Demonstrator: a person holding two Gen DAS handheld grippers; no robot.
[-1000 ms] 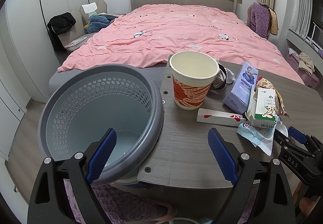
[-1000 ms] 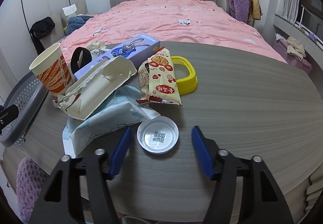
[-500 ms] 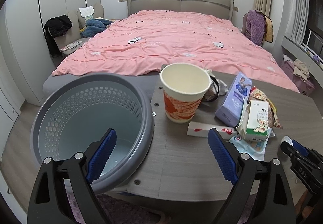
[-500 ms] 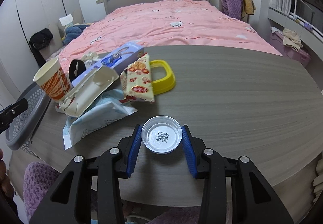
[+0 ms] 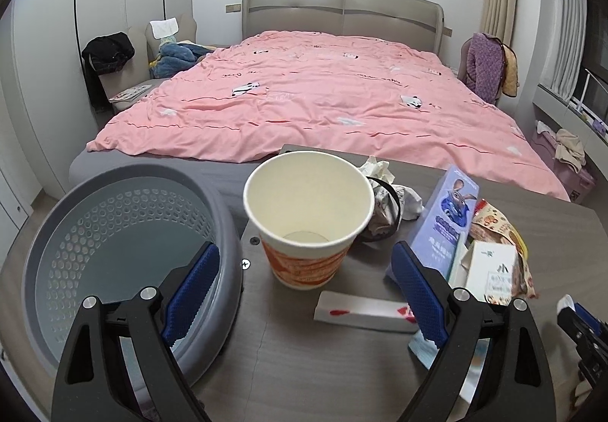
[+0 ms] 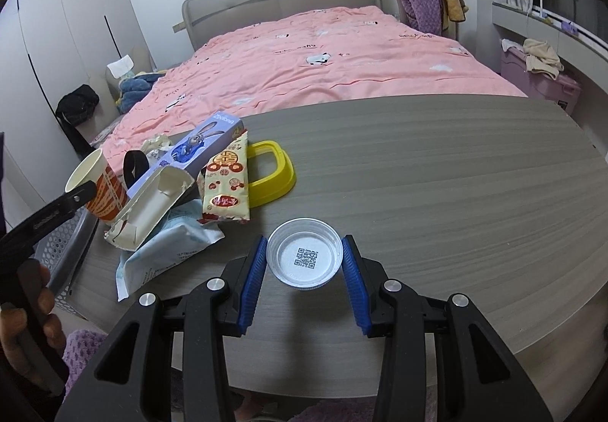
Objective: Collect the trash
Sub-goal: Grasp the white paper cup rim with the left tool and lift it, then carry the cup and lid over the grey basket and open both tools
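Note:
My right gripper (image 6: 304, 262) is shut on a small clear plastic cup (image 6: 304, 256) with a QR code inside and holds it lifted above the grey table (image 6: 437, 171). My left gripper (image 5: 306, 285) is open and empty, with an orange-and-white paper cup (image 5: 307, 216) standing between and just beyond its fingers. A grey perforated trash basket (image 5: 114, 251) sits at the table's left edge, under my left finger. A pile of trash lies on the table: a purple box (image 6: 197, 142), a white carton (image 6: 152, 205), a red-and-yellow snack wrapper (image 6: 226, 186) and a pale blue pouch (image 6: 167, 251).
A yellow plastic frame (image 6: 271, 175) lies beside the snack wrapper. A white paper sleeve with red marks (image 5: 364, 311) and crumpled tissue (image 5: 383, 190) lie near the paper cup. A pink bed (image 5: 311, 102) stands behind the table.
My right gripper closed on the clear plastic cup and lifted it off the table. My left gripper moved forward and rose toward the paper cup, still open.

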